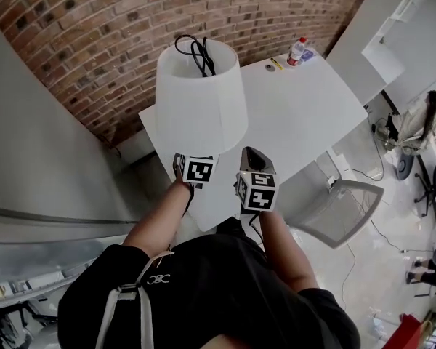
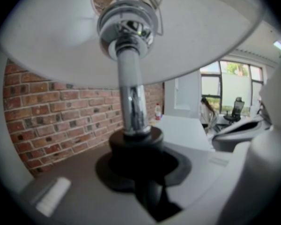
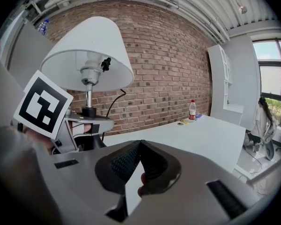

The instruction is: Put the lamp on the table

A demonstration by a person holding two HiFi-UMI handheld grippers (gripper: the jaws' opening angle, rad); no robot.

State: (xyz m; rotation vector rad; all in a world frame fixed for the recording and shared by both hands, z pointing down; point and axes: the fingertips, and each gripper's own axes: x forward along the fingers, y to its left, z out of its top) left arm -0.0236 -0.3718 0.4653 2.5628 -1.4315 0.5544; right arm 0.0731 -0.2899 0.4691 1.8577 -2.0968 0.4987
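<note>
The lamp has a white cone shade (image 1: 200, 100) and a chrome stem (image 2: 133, 102) with a black collar; its black cord (image 1: 196, 53) hangs out of the shade's top. My left gripper (image 1: 192, 167) is shut on the stem just under the shade, holding the lamp upright over the near left part of the white table (image 1: 305, 115). In the right gripper view the shade (image 3: 89, 50) stands above the left gripper (image 3: 84, 121); whether the base touches the table is hidden. My right gripper (image 1: 253, 157) hovers beside the lamp, shut with nothing in it, its black pads (image 3: 152, 161) meeting.
A plastic bottle (image 1: 296, 51) and small items stand at the table's far corner by the brick wall (image 1: 94, 27). A grey chair (image 1: 334, 209) sits at the table's right side. A grey cabinet (image 1: 29, 137) is at left. A person (image 3: 262, 121) sits far right.
</note>
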